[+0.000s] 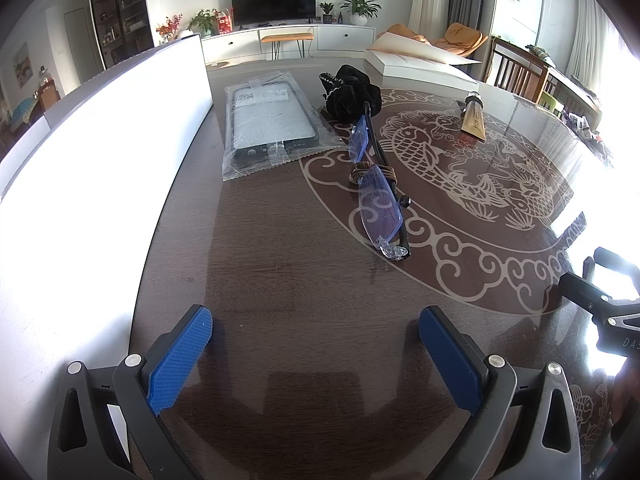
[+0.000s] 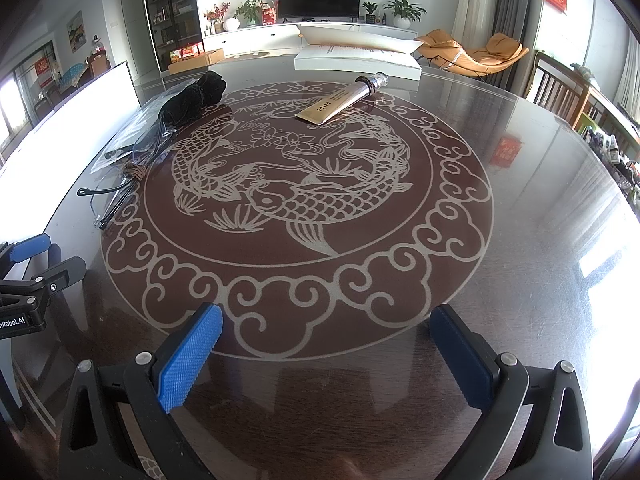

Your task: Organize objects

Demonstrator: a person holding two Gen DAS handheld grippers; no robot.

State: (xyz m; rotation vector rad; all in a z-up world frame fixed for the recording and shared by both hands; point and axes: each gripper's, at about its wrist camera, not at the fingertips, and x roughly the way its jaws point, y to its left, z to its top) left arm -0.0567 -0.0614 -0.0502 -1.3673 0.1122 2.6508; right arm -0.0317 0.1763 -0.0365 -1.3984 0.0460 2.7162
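Glass-topped table (image 2: 520,184) with glasses (image 1: 376,196), tube (image 2: 340,102); both tools (image 1: 316,344) (image 2: 326,340) agape.

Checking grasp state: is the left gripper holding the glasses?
No. The left gripper is open and empty above the table, with the glasses lying well ahead of its fingers.

On the table (image 1: 280,264), glasses (image 1: 378,200) lie between a bagged phone case (image 1: 272,124) at left and a tube (image 1: 474,118) at right, a pouch (image 1: 350,94) behind them.

Bare table (image 2: 520,208) lower and right of frame; glasses (image 1: 378,196), pouch (image 1: 352,94), packet (image 1: 272,120) crowd the upper left.
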